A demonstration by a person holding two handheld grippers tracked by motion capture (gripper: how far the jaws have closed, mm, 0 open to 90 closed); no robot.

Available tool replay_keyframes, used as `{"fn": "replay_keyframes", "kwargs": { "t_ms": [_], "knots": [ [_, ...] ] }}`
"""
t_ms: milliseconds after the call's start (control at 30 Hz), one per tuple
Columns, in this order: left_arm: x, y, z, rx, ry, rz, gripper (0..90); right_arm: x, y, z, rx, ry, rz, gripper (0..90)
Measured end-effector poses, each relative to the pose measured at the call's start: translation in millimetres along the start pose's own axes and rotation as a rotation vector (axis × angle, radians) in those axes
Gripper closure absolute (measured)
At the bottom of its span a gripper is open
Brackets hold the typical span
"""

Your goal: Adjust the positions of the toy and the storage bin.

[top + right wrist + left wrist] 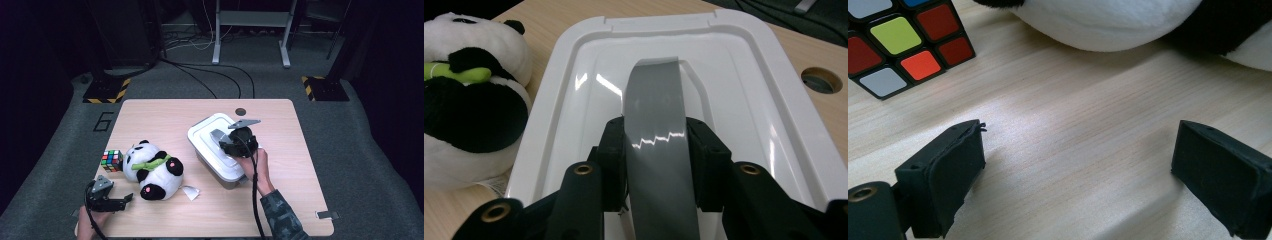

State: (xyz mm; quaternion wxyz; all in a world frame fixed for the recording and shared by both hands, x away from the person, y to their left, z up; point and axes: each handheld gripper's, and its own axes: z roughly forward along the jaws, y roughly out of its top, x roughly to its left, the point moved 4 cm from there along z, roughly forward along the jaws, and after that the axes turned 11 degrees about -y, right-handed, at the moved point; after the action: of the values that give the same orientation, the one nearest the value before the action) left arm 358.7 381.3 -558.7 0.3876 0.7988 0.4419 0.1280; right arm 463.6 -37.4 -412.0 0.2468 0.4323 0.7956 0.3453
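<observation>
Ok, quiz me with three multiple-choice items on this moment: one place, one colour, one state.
1. Where is the cube? A left of the panda B on the lid C by the table hole
2. The lid's handle strap is: A red B grey C green
3. The right tongs are: A wide open over bare table B shut on the strap C holding the panda

A: the cube lies beside the panda, on its left.
B: the strap is shiny grey on the white lid.
B: both pads press the strap's sides.
</observation>
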Motion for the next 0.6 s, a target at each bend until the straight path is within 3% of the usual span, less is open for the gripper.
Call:
{"fn": "replay_keyframes", "kwargs": {
  "t_ms": [100, 167, 200, 233, 367, 600],
  "knots": [
    [-0.1, 0.0, 0.0, -0.001, -0.001, -0.001, 6.6, 4.9, 4.9, -1.0, -0.018, -0.032, -0.02, 56.9],
    [-0.1, 0.0, 0.0, -0.001, -0.001, -0.001, 6.6, 8.4, 10.4, -2.0, -0.036, -0.044, -0.063, 54.1],
    [-0.1, 0.0, -0.1, 0.001, 0.0, 0.0, 6.7, 11.7, 14.2, -1.1, -0.042, -0.076, -0.102, 54.1],
    [-0.1, 0.0, -0.1, 0.0, 0.0, 0.0, 6.7, 11.7, 14.2, -1.1, -0.042, -0.076, -0.102, 54.1],
    [-0.1, -0.1, -0.2, 0.002, 0.0, 0.002, 6.7, 9.3, 15.3, 2.8, -0.045, -0.098, -0.131, 63.7],
    [-0.1, 0.0, -0.2, 0.002, 0.0, 0.002, 6.7, 5.5, 11.9, 3.8, -0.044, -0.049, -0.064, 66.5]
  ]
}}
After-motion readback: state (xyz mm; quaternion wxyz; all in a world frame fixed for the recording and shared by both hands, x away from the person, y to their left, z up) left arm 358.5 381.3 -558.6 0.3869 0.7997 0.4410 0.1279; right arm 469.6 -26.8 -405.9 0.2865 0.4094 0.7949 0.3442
